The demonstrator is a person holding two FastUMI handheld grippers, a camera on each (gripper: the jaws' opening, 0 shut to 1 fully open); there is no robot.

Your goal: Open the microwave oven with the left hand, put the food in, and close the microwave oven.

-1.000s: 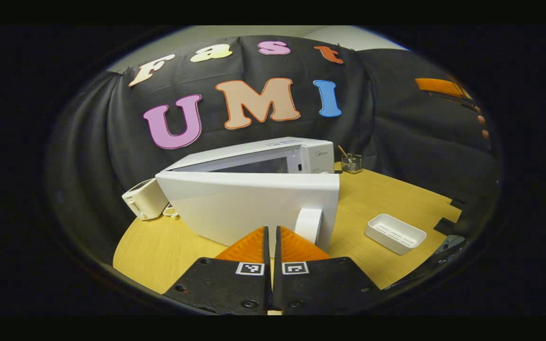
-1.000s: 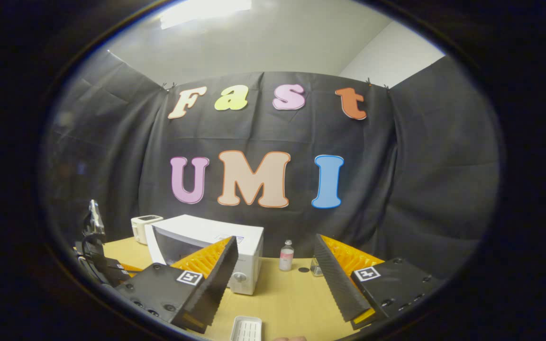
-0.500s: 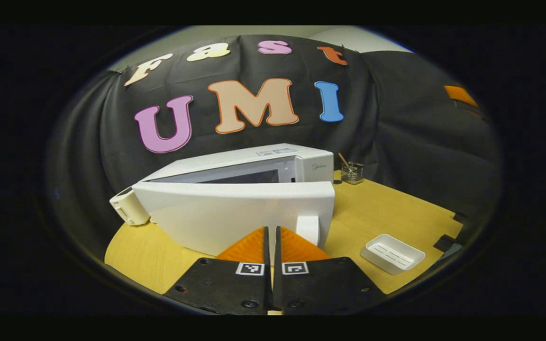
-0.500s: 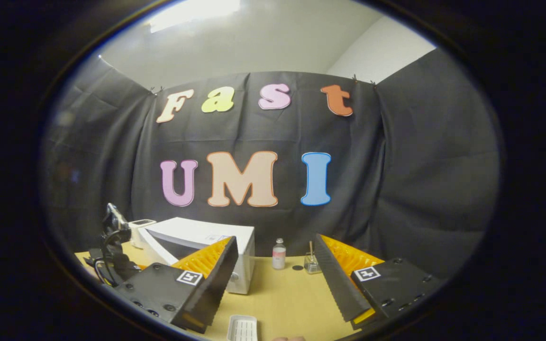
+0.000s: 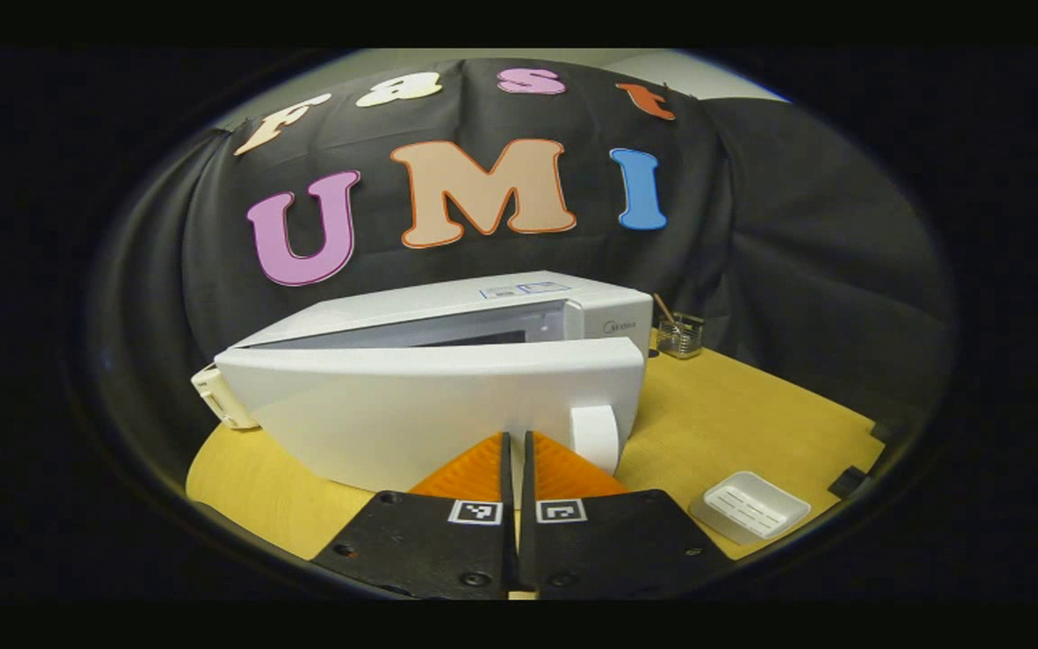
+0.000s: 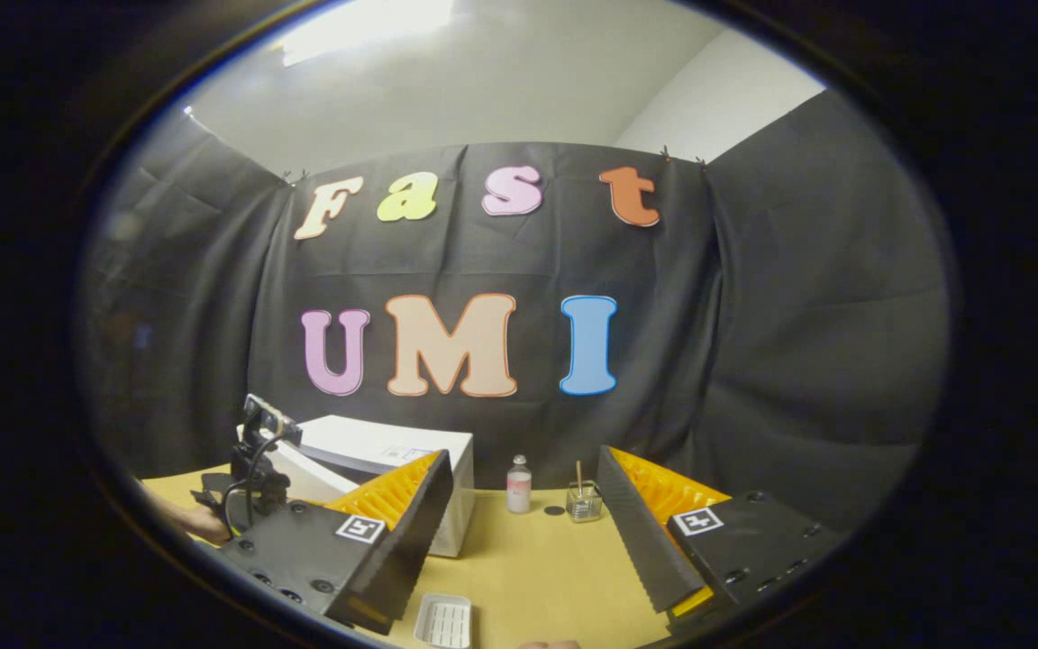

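The white microwave [image 5: 483, 302] stands on the wooden table [image 5: 753, 424] with its door [image 5: 393, 406] ajar; a narrow gap shows along the top. My left gripper [image 5: 516, 437] is shut with nothing between its fingers, and its tips rest against the lower door face just left of the round white handle [image 5: 596, 434]. In the right gripper view the microwave [image 6: 384, 442] sits at the left, with the left gripper [image 6: 253, 469] and a hand in front of it. My right gripper [image 6: 523, 453] hangs open above the table and holds nothing.
A white slotted tray [image 5: 751, 507] lies near the table's front right edge, also seen as the tray [image 6: 445, 620]. A small glass jar [image 6: 584, 503] with a stick and a small bottle [image 6: 517, 485] stand by the wall. A white box [image 5: 217, 406] sits left of the microwave.
The microwave door has swung nearer the body and the gap has narrowed, with my shut left gripper following against it. The right gripper view has drifted slightly; that gripper stays open.
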